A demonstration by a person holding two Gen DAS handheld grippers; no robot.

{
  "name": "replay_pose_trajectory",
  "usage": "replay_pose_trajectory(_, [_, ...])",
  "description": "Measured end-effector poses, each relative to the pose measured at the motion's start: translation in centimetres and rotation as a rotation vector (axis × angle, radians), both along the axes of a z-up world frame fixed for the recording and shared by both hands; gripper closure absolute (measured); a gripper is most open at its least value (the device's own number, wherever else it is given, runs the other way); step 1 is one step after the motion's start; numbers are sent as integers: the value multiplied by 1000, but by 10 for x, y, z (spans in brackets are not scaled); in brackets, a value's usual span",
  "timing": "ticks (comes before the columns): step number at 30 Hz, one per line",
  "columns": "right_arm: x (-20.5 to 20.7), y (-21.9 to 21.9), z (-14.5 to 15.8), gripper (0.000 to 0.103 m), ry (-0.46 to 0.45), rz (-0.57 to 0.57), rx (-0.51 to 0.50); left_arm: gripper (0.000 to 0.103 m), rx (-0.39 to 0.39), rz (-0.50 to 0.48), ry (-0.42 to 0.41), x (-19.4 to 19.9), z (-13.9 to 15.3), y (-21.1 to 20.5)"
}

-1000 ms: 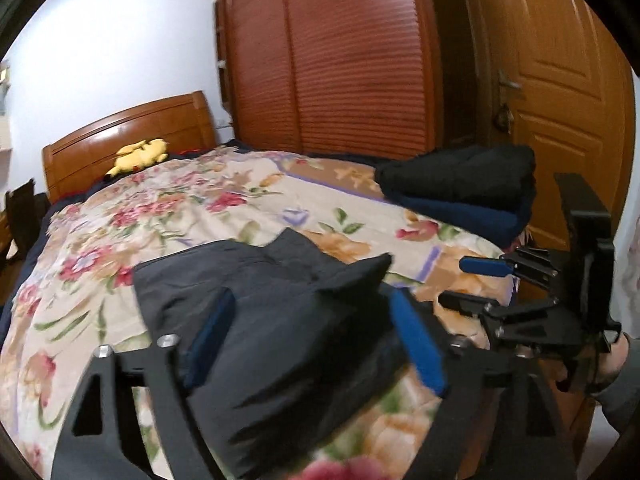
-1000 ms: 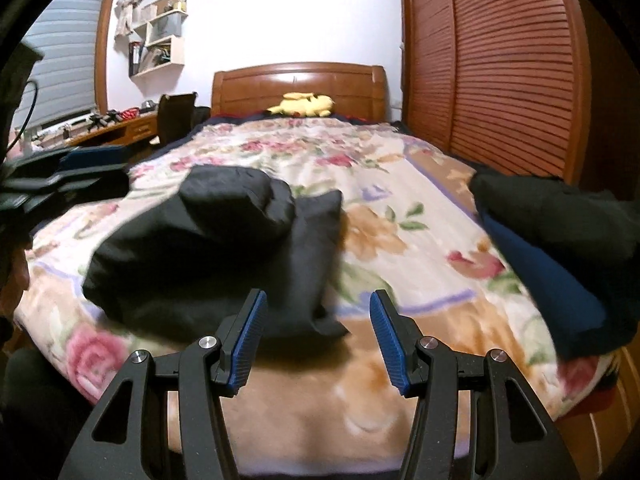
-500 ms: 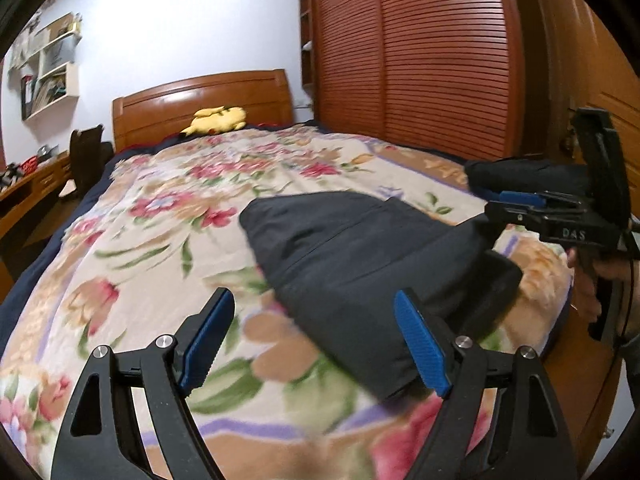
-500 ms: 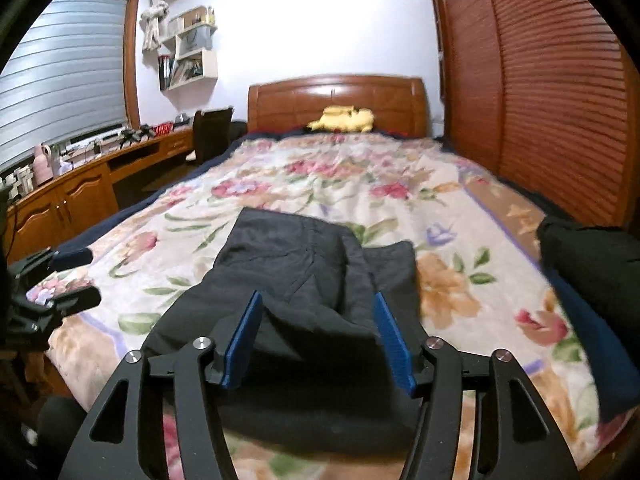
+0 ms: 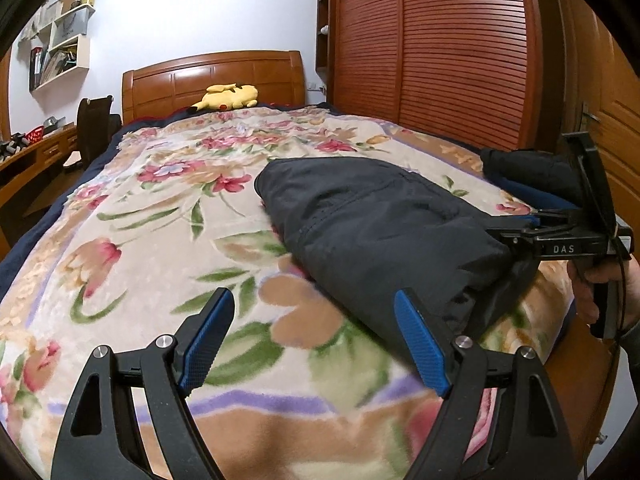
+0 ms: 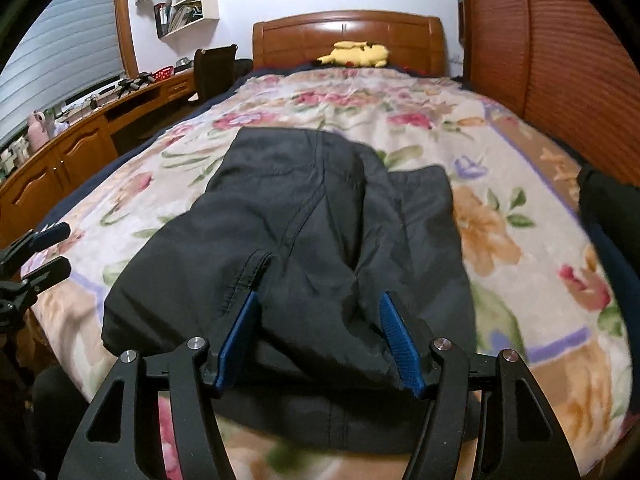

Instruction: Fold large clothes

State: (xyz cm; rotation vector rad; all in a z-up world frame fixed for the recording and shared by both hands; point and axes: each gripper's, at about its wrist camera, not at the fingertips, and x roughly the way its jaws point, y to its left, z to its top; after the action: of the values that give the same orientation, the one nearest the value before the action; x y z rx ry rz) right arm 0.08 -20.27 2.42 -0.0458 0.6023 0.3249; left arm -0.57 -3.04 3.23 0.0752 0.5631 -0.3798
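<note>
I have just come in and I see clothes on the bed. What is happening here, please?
A person holds a two-finger tool in each hand and is folding a dark garment on the floral blanket. The garment already lies folded near the foot of the bed. The right tool has just been opening, with the garment's near edge between its pads. The left tool is open over bare blanket, holding nothing. Another pile of dark clothes lies to the right.

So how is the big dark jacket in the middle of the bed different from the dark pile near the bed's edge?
The folded dark jacket lies mid-bed by itself, all blackish. The dark clothes pile sits at the flowery blanket's edge, black on top and blue underneath. Both are dark clothes lying on the bed.
</note>
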Motion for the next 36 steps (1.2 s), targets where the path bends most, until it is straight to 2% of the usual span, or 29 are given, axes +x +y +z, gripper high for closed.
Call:
replay_pose_trajectory(4, [8, 1, -4, 51, 30, 41, 2, 20, 4, -3, -1, -1, -2, -1])
replay_pose_trajectory(5, [9, 3, -4, 54, 21, 41, -19, 20, 6, -3, -2, -1, -2, -2])
replay_pose_trajectory(7, [7, 6, -4, 73, -3, 50, -49, 20, 11, -2, -6, -2, -2, -3])
replay_pose_trajectory(10, [5, 6, -1, 86, -31, 63, -54, 20, 12, -2, -5, -2, -2, -3])
replay_pose_trajectory(13, [-7, 10, 7, 92, -105, 48, -98, 20, 15, -3, -5, -2, -2, -4])
replay_pose_trajectory(18, [-38, 10, 42, 94, -246, 23, -148, 20, 17, -13, -1, 5, -1, -10])
replay_pose_trajectory(24, [-55, -35, 62, 94, -288, -107, -183, 20, 16, -46, -14, 18, 5, -25])
replay_pose_trajectory(27, [-49, -63, 46, 94, -202, -156, -164, 20, 13, -59, -20, 23, 7, -31])
replay_pose_trajectory(30, [-44, -66, 12, 94, -112, -118, -170, 20, 15, -64, -22, 30, 8, -37])
replay_pose_trajectory(32, [-45, -63, -2, 93, -98, -113, -172, 20, 22, -65, -21, 38, 9, -41])
replay_pose_trajectory(36, [-48, -61, -8, 90, -132, -153, -126, 20, 34, -73, -33, 54, 11, -50])
